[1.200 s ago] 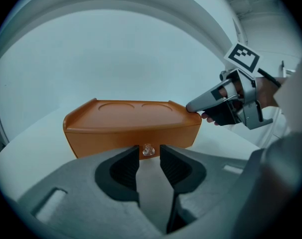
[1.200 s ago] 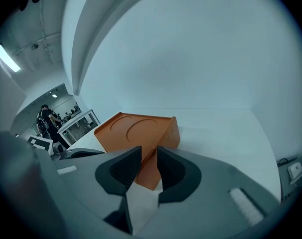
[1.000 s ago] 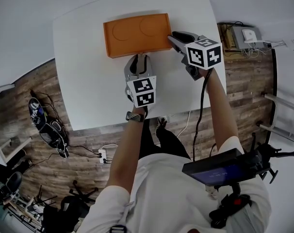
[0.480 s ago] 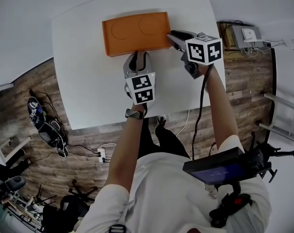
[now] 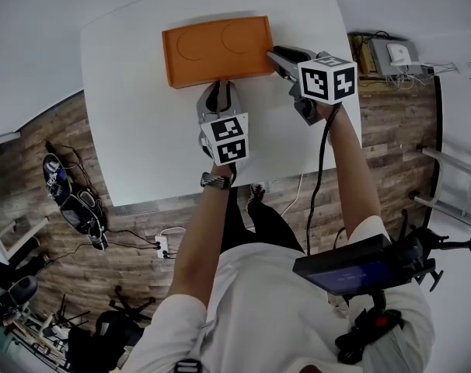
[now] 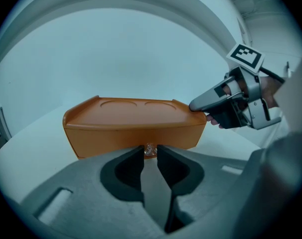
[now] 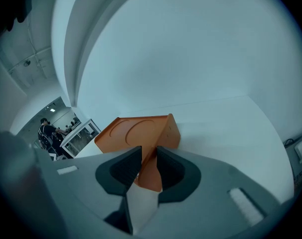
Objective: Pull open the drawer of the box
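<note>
Box (image 5: 216, 49) sits toward the far side of the white desk (image 5: 134, 130). Its drawer front (image 6: 131, 136) faces the person, flush with the body, not yet pulled. Left gripper (image 5: 219, 86) is lined up square to that front. Its fingers have just been closing and now pinch the small clear knob (image 6: 150, 150) low at the middle, the only purchase for a pull. Right gripper (image 5: 273, 55) has its fingers clamped on the near right corner, probably to stop the light body sliding along with the drawer. Material: smooth moulded orange plastic, a rounded rectangle with raised rim and two shallow round recesses on top. Knob looks glassy, faceted.
</note>
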The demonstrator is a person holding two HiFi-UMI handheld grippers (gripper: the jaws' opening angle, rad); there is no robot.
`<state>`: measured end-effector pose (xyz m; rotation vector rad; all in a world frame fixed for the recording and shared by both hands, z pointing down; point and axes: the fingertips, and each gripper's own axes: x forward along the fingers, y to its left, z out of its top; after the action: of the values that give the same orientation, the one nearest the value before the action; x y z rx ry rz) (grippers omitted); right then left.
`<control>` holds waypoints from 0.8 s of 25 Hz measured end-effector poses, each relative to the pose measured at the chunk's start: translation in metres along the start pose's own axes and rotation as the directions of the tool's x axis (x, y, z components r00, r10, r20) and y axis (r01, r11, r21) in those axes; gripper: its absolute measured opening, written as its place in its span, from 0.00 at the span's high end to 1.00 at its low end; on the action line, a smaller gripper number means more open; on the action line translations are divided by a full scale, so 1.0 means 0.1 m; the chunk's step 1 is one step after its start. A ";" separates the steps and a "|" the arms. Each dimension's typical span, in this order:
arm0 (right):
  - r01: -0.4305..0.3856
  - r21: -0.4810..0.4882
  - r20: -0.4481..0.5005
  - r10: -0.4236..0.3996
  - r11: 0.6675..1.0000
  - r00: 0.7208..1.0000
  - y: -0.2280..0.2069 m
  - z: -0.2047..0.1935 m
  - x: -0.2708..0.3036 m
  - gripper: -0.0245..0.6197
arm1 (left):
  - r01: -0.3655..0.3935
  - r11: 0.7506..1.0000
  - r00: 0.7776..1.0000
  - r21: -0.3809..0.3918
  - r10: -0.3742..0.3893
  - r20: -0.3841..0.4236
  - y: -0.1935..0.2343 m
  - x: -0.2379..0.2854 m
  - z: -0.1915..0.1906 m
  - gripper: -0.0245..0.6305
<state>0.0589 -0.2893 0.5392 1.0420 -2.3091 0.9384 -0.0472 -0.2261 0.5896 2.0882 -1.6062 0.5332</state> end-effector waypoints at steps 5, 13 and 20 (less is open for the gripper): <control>0.007 -0.008 0.002 -0.007 1.000 1.000 0.00 0.00 0.00 0.81 | -0.001 0.999 1.000 0.037 0.001 0.005 -0.02 0.01 0.01 0.84; 0.012 0.002 0.013 -0.012 1.000 1.000 -0.02 0.00 -0.01 0.81 | 0.003 0.999 1.000 0.048 -0.003 -0.003 -0.04 0.00 0.01 0.85; 0.009 0.006 0.017 -0.009 1.000 1.000 -0.01 0.00 -0.01 0.80 | 0.003 0.999 1.000 0.046 -0.003 -0.006 -0.07 -0.08 -0.03 0.85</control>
<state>0.0606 -0.2896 0.5390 1.0665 -2.3149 0.9365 -0.0424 -0.2167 0.5873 2.1199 -1.6013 0.5801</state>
